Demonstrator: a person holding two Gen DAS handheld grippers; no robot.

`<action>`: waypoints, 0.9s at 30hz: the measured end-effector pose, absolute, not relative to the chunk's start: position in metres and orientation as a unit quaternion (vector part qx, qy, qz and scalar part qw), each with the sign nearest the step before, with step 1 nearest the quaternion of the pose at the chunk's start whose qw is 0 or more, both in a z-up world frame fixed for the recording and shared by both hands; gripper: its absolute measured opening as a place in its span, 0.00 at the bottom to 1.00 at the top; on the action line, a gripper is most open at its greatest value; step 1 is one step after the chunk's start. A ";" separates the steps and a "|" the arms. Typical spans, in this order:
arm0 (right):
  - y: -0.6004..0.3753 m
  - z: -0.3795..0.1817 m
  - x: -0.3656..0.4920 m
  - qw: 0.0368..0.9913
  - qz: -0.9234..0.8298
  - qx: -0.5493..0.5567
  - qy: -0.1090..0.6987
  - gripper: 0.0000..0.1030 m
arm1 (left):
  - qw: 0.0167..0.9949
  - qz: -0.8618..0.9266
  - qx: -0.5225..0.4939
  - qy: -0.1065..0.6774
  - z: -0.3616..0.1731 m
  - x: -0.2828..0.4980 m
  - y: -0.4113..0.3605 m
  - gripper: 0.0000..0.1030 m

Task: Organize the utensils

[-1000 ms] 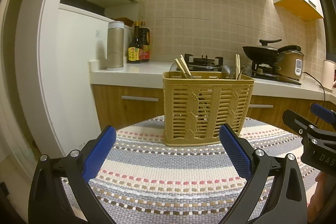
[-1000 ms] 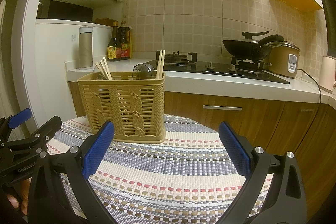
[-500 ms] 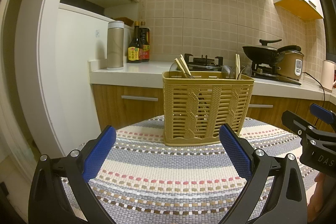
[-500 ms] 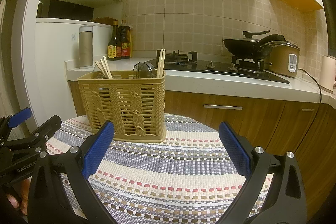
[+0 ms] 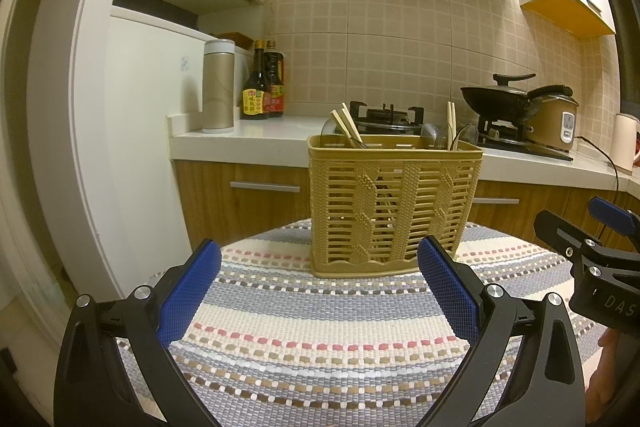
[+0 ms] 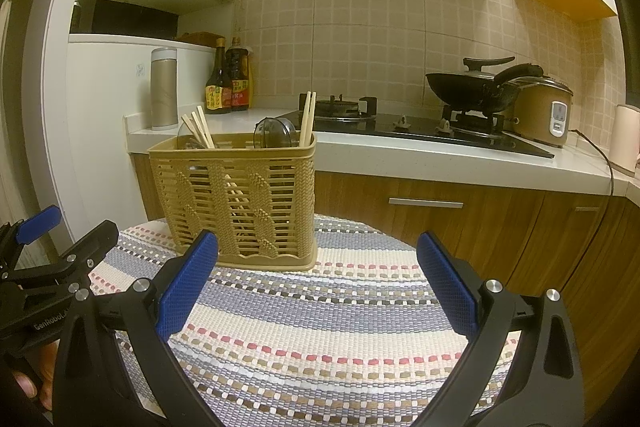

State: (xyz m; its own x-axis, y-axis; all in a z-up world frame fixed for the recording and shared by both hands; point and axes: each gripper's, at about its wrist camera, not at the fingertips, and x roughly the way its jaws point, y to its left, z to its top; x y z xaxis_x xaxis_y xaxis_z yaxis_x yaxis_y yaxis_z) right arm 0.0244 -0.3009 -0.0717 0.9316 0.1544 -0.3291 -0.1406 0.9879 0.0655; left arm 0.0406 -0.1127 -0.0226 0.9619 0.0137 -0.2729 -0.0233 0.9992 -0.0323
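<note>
a tan plastic basket [image 5: 394,207] stands upright on a round table covered by a striped woven cloth [image 5: 320,327], toward the table's far edge. chopsticks [image 5: 347,127] lean out of its left end, another pair of chopsticks [image 5: 451,125] stands nearly straight at its right end, and the rounded bowls of spoons [image 5: 466,138] poke above the rim between them. the left gripper [image 5: 318,287] hovers over the near side of the cloth with its blue-padded fingers [image 5: 190,297] spread wide and nothing between them; the basket sits just beyond the gap. the right gripper [image 6: 316,285] is held the same way, fingers wide apart and empty, with the basket ahead and to its left. each gripper shows at the edge of the other's view. behind the table runs a white counter [image 6: 400,155] with a gas stove [image 6: 360,111], a black wok [image 6: 472,87], a rice cooker [image 6: 542,115], two sauce bottles [image 6: 228,83] and a metal flask [image 6: 164,89].
</note>
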 end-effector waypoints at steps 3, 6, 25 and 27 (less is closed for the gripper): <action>-0.299 -0.072 0.025 0.982 0.075 0.018 0.171 0.92 | 0.990 0.010 -0.018 0.138 -0.022 0.041 -0.113 0.92; -0.298 -0.072 0.025 0.982 0.075 0.017 0.171 0.92 | 0.990 0.010 -0.018 0.138 -0.023 0.041 -0.113 0.92; -0.298 -0.072 0.026 0.982 0.074 0.017 0.173 0.92 | 0.990 0.006 -0.017 0.138 -0.023 0.040 -0.116 0.92; -0.298 -0.072 0.026 0.982 0.074 0.017 0.174 0.92 | 0.990 0.007 -0.016 0.137 -0.023 0.040 -0.115 0.92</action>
State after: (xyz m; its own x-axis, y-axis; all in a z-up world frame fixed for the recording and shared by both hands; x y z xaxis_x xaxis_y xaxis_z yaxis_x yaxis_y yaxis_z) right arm 0.0261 -0.2982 -0.0723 0.9286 0.1519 -0.3385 -0.1397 0.9884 0.0601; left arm 0.0399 -0.1153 -0.0232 0.9622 0.0090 -0.2721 -0.0178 0.9994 -0.0301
